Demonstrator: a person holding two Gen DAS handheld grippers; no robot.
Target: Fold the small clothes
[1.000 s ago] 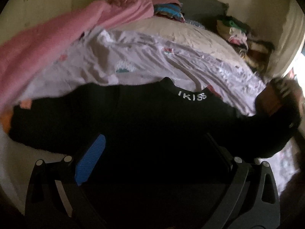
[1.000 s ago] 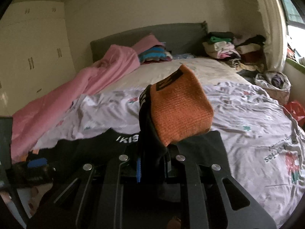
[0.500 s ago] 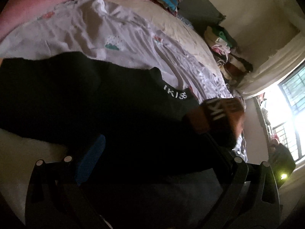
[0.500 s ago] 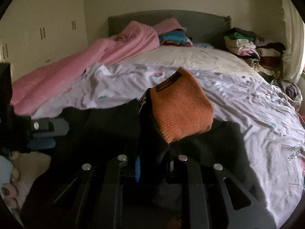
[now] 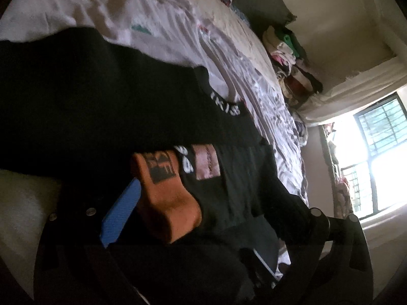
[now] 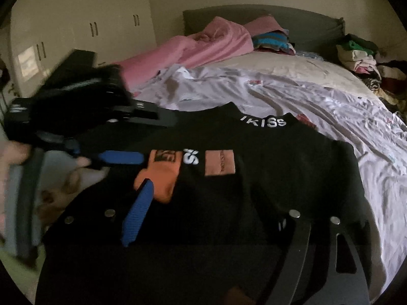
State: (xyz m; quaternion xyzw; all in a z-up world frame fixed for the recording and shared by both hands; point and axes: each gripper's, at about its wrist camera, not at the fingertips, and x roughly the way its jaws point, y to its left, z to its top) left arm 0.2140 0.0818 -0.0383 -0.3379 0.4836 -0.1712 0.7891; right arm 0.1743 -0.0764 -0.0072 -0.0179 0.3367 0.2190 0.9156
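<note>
Since a moment ago our right tool point(image 6: 211, 203) has just let its jaws spread wide, and the orange cuff point(image 6: 162, 175) lies freed on the black sweater point(image 6: 267, 178) spread over the bed point(image 6: 330, 96). Our left tool point(image 5: 211, 218) stands wide above the same cuff.

Pink blanket point(image 6: 203, 48) (crumpled) near the grey headboard point(image 6: 292, 23).

Ahead of the right gripper point(image 6: 203, 198) jaws, the black sweater point(image 6: 267, 172) lies flat, and the rumpled sheet point(image 6: 318, 106) beyond it offers open passage. To their left, the left gripper point(image 6: 119, 137) crowds the orange cuff point(image 6: 162, 175). Clothes piles point(image 6: 361, 58) block the far right.
</note>
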